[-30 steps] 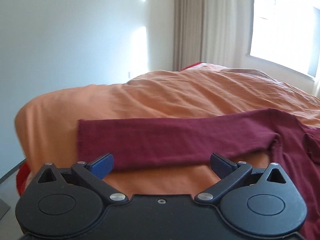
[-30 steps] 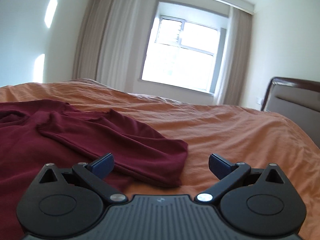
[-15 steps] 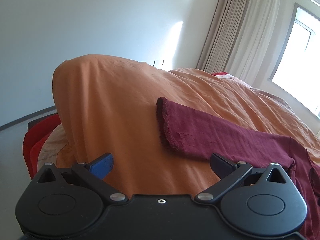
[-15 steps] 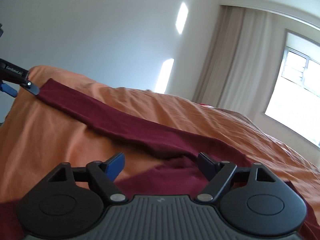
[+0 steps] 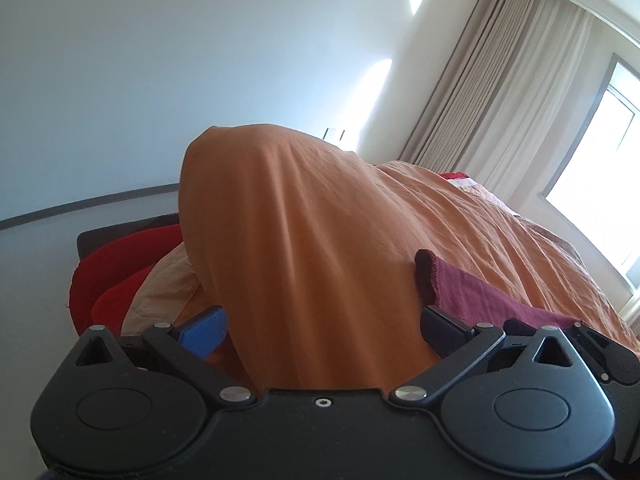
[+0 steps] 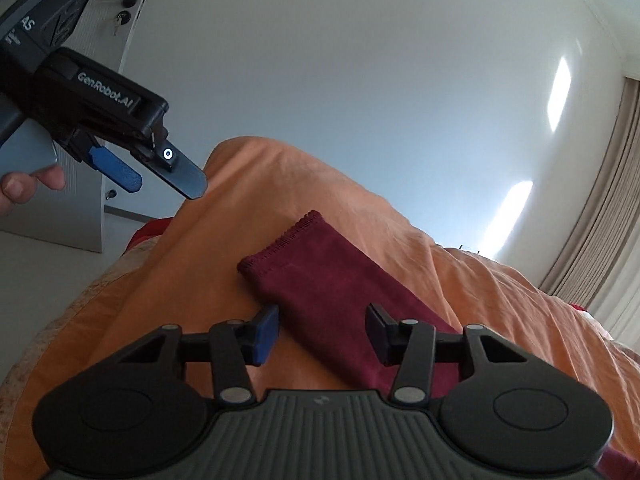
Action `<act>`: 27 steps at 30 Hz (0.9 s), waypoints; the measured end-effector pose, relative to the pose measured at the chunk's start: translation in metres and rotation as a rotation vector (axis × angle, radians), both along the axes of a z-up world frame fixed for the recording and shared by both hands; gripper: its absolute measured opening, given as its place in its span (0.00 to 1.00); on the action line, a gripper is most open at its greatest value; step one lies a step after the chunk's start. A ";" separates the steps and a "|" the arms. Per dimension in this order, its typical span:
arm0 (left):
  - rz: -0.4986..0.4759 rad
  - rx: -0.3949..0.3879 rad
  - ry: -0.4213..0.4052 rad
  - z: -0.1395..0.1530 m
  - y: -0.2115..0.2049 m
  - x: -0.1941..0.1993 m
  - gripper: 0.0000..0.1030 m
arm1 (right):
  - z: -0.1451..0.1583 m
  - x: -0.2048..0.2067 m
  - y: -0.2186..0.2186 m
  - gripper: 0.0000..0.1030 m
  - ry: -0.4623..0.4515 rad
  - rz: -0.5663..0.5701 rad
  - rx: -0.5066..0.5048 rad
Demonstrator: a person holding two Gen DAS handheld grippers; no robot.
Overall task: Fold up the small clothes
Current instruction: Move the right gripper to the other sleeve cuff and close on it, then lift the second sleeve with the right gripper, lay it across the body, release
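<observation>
A dark red long-sleeved top lies on the orange bedsheet (image 5: 320,220); only its left sleeve (image 6: 332,280) shows, cuff end toward the bed's corner. My right gripper (image 6: 322,332) hovers low over that sleeve with its jaws closing. The sleeve runs between the pads, which do not press on it. My left gripper (image 5: 322,326) stands open over bare sheet at the corner, with the sleeve's cuff (image 5: 426,276) just beyond its right finger. In the right wrist view the left gripper (image 6: 160,180) hangs up left of the cuff, clear of the cloth.
Red cloth (image 5: 116,276) and a pale blanket edge (image 5: 160,292) hang below the bed corner on the left. A person's fingers (image 6: 24,188) hold the left gripper. A white cabinet (image 6: 80,216) stands past the corner. Curtains (image 5: 500,92) and a window (image 5: 600,152) lie far right.
Both grippers swung left toward the bed's corner. The right gripper left the far sleeve, came over the near sleeve's cuff end, and narrowed its jaws. The left gripper slid left past the cuff, staying open.
</observation>
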State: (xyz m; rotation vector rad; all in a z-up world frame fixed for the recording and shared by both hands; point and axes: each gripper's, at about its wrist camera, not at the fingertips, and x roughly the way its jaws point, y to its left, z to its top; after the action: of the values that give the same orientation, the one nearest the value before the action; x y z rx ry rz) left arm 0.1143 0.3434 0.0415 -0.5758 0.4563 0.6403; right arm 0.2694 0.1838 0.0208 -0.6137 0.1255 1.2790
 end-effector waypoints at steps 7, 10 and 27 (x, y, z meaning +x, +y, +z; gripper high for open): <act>0.018 0.025 -0.035 -0.002 -0.001 -0.009 1.00 | 0.035 0.023 0.001 0.05 0.143 -0.064 0.046; -0.027 0.066 -0.048 0.001 -0.013 0.000 1.00 | 0.081 0.056 -0.013 0.05 0.221 -0.140 0.124; -0.547 0.157 -0.088 0.014 -0.179 0.257 1.00 | 0.225 0.174 -0.127 0.05 0.237 -0.408 0.330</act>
State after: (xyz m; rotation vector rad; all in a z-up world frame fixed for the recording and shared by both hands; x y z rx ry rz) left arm 0.3717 0.1645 0.0559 -0.3064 0.4509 0.1247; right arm 0.4436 0.0566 0.2461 -0.1384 0.2179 0.9423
